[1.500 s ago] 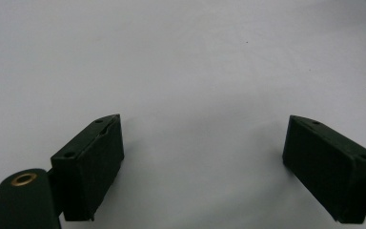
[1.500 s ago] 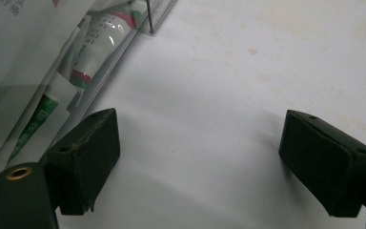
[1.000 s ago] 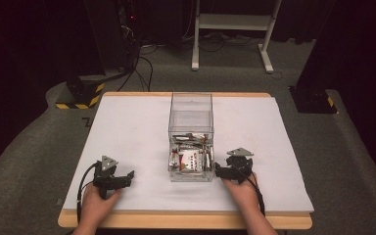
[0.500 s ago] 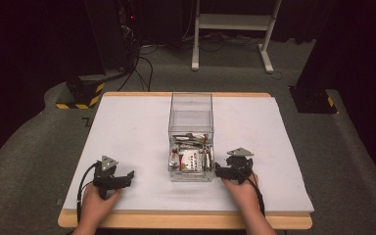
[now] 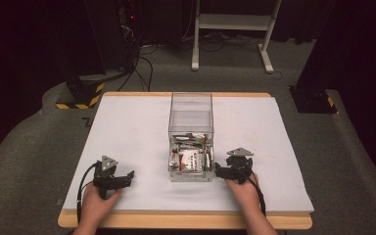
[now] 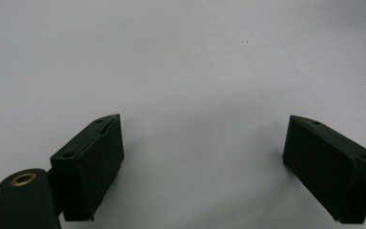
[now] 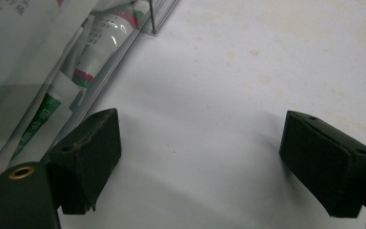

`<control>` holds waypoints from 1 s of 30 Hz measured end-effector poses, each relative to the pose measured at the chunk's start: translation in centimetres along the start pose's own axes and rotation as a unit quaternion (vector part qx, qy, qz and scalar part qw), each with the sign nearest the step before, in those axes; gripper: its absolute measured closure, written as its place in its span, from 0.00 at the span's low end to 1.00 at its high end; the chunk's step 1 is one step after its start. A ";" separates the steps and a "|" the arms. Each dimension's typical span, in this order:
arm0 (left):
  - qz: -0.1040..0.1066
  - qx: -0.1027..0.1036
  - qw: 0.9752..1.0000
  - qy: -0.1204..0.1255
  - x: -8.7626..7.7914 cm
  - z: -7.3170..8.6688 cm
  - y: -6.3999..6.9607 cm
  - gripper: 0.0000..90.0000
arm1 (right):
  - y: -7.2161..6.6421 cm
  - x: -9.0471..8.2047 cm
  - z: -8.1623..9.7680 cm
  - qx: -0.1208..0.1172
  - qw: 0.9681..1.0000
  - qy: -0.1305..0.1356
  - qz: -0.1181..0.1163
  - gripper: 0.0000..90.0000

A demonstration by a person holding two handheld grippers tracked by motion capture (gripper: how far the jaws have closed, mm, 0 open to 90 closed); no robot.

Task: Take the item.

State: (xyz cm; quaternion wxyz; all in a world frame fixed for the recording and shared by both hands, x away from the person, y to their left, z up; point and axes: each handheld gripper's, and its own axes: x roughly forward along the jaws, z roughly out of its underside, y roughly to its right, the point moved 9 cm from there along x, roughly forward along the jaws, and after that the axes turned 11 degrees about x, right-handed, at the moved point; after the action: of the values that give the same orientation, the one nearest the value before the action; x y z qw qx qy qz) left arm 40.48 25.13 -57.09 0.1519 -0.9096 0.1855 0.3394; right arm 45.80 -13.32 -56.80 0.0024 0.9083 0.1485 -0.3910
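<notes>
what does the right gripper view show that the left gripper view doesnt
Right gripper view: the clear box's wall close beside the left jaw, with packets and a white tube behind it, plus faint stains on the sheet. Left gripper view: plain white sheet with a few tiny specks. Both: two black jaws standing wide apart, nothing between them, over the white surface.

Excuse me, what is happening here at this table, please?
A person sits at a table covered with a white sheet and holds a two-jaw gripper in each hand. Both grippers are open and hold nothing. The right gripper rests just beside a clear plastic box that contains tubes and packets; in its own view the box wall is close to one jaw. The left gripper lies apart from the box, over bare sheet. Nothing has been taken out of the box yet.
</notes>
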 end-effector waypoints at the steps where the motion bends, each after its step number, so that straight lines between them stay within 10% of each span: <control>1: 0.000 0.000 1.000 0.000 0.0 0.0 0.0 0.15 | 0.0 -0.1 0.0 -0.002 1.000 0.000 -0.001 0.16; 30: 0.000 0.001 1.000 0.000 0.0 0.0 0.0 0.15 | -0.7 -3.2 -2.2 -0.026 0.996 0.083 -0.021 0.16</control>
State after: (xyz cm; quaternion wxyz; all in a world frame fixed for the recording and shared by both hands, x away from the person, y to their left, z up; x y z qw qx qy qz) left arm 40.49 25.15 -57.08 0.1525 -0.9093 0.1861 0.3395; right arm 45.07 -13.21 -52.97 0.0055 0.9339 0.1777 -0.3101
